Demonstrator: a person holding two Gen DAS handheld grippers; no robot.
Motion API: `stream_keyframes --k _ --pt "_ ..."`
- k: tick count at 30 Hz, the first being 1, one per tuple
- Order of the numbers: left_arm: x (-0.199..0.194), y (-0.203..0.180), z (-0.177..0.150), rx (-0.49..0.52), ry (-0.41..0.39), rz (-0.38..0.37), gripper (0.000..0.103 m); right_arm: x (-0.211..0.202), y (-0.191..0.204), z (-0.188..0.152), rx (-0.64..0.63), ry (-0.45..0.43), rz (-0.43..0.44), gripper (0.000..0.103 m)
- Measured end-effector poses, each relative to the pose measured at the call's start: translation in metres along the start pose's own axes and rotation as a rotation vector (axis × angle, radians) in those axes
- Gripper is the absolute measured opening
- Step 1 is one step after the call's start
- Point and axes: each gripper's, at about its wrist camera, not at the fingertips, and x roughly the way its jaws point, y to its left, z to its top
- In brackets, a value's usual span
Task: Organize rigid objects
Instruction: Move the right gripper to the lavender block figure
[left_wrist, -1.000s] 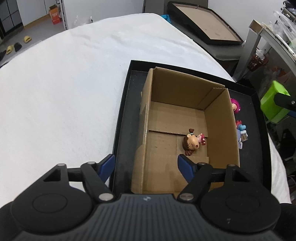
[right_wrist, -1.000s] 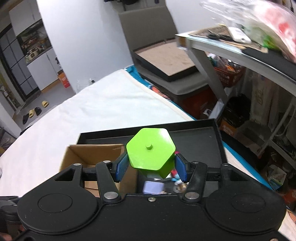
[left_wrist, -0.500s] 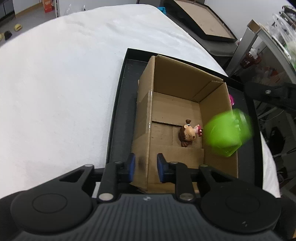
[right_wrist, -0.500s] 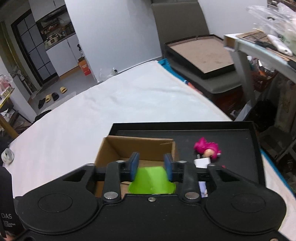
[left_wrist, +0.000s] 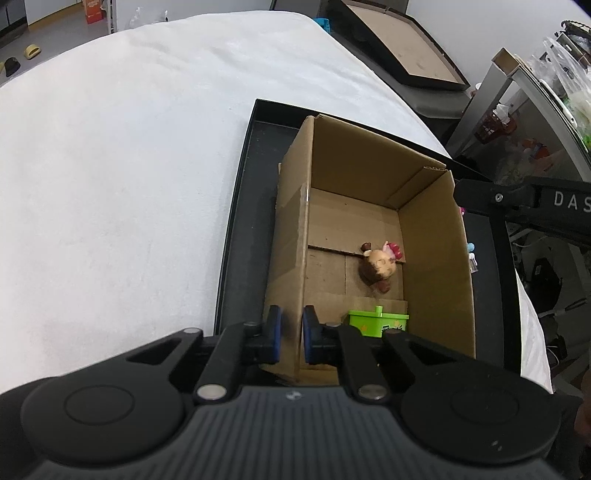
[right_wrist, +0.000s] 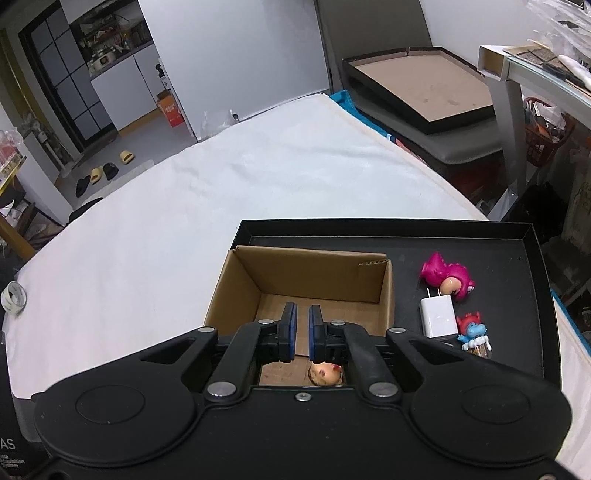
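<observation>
An open cardboard box (left_wrist: 432, 236) stands in a black tray (left_wrist: 243, 229). Inside it lie a brown bear figurine (left_wrist: 378, 267) and a green hexagonal block (left_wrist: 376, 323) at the near end. My left gripper (left_wrist: 289, 332) is shut on the box's near left wall. My right gripper (right_wrist: 300, 326) is shut and empty above the box (right_wrist: 306, 273), with the figurine's head (right_wrist: 325, 373) just below it. On the tray (right_wrist: 517, 236) right of the box lie a pink dinosaur toy (right_wrist: 447, 278), a white charger (right_wrist: 436, 317) and a small blue figure (right_wrist: 472, 330).
The tray sits on a white cloth-covered table (left_wrist: 129, 166). A roll of tape (right_wrist: 14, 297) lies at the table's left edge. A dark chair with a framed board (right_wrist: 424, 88) and a cluttered shelf (right_wrist: 535, 74) stand beyond the right side.
The right gripper let go of the green block, which dropped into the box, and its fingers closed empty. The left gripper closed on the box's near wall.
</observation>
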Motion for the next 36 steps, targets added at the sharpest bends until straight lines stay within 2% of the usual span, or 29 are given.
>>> stream_keyframes --k 4,8,12,17,20,24,28,36 --pt "-0.001 0.001 0.001 0.0 -0.003 -0.003 0.011 -0.001 -0.006 -0.001 0.023 0.005 -0.008 0.008" --pt "-0.005 -0.005 -0.002 0.034 -0.033 0.026 0.011 -0.008 -0.023 -0.005 0.065 0.003 -0.027 0.016" --pt "-0.006 -0.009 -0.002 0.051 -0.041 0.05 0.011 -0.01 -0.041 -0.01 0.085 0.006 -0.042 0.018" --pt "-0.008 -0.012 -0.002 0.051 -0.054 0.08 0.014 -0.011 -0.062 -0.018 0.112 -0.005 -0.068 0.033" --pt "-0.008 -0.016 -0.003 0.058 -0.06 0.101 0.016 -0.009 -0.074 -0.022 0.126 -0.003 -0.067 0.035" --pt "-0.007 -0.022 -0.003 0.069 -0.057 0.134 0.023 -0.006 -0.088 -0.03 0.136 0.004 -0.069 0.042" --pt "-0.008 -0.029 -0.005 0.092 -0.073 0.155 0.041 0.002 -0.098 -0.039 0.153 0.021 -0.072 0.048" --pt "-0.011 -0.033 -0.004 0.088 -0.1 0.182 0.049 0.034 -0.117 -0.05 0.195 0.07 -0.055 0.049"
